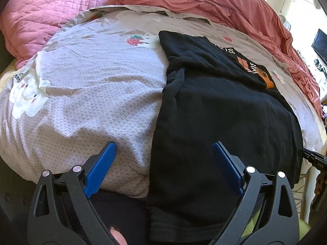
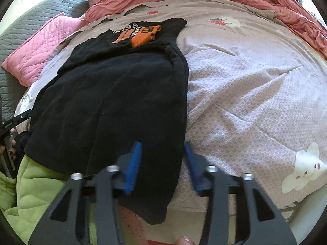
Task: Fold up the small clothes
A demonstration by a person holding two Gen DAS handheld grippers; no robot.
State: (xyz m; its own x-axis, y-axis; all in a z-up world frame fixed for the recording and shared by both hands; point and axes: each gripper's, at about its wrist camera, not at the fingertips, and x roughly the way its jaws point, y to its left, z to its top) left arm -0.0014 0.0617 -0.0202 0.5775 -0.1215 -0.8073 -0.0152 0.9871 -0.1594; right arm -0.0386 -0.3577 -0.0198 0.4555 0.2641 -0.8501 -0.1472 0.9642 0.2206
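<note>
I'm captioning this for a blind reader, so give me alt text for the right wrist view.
The right tongs straddle the near right edge of a black garment on a patterned bedspread, blue pads not yet pressing it. Orange patches show at the garment's far end, and a green blanket lies at lower left.

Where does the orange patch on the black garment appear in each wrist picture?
Left wrist view: the orange patch lies right of centre, in the upper half, at the far end of the black garment.
Right wrist view: the orange patch lies upper centre-left, again at the garment's far end.
Shared landmark: the strawberry print on the bed cover.
</note>
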